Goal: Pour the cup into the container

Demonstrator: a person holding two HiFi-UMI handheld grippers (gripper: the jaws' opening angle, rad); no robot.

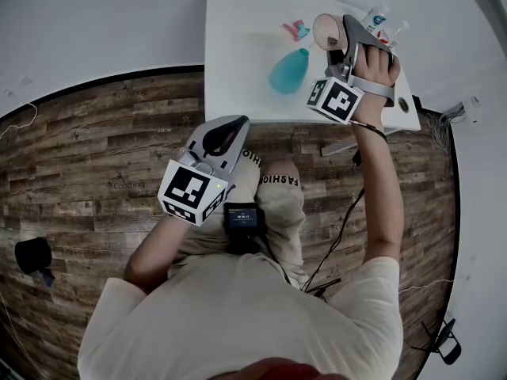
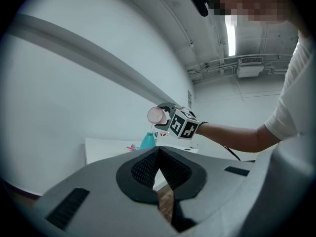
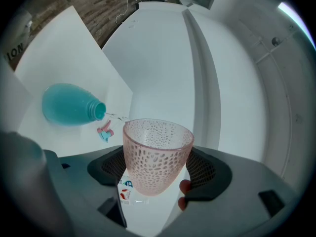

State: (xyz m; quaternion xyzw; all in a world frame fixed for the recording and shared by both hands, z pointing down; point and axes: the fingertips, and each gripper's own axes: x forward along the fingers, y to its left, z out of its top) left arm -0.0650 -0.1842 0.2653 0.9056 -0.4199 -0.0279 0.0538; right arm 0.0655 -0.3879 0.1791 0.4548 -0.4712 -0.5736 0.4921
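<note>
Grey-shelled with black ribbed pads, your left gripper (image 2: 159, 168) sits closest to you, short of the table's near edge and above your knee. Its jaws are pressed together at the tips with nothing between them. Below it the floor (image 1: 95, 149) is brown-grey wood plank. A dark cable (image 1: 333, 244) trails across the planks below the table's near right corner.

Beyond your knees stands the white table (image 1: 238, 46), its top plain and matte, with its far edge against a pale wall. Near the table's middle the teal bottle (image 1: 289, 70) stands upright, uncapped, with its open neck showing in the right gripper view.

Over the table's far right part, higher than the bottle and just beyond it, your right gripper (image 1: 333, 34) is clamped on the pink cup (image 3: 157, 154). The pads grip the lower body of the cup on both sides, and the dimpled rim points away from the camera. From the left gripper view the cup is tipped onto its side, one round end turned back toward you, and it is clear of the tabletop.

Beside the bottle, toward the table's far edge, lies a small pink-and-blue piece (image 1: 297, 28). A couple of small labelled bottles (image 1: 379, 18) stand at the far right corner.

Behind the table the wall (image 2: 74, 93) is bare white, crossed by one long raised ledge. Overhead a strip light (image 2: 231, 33) glows among exposed ducts on a grey ceiling.
</note>
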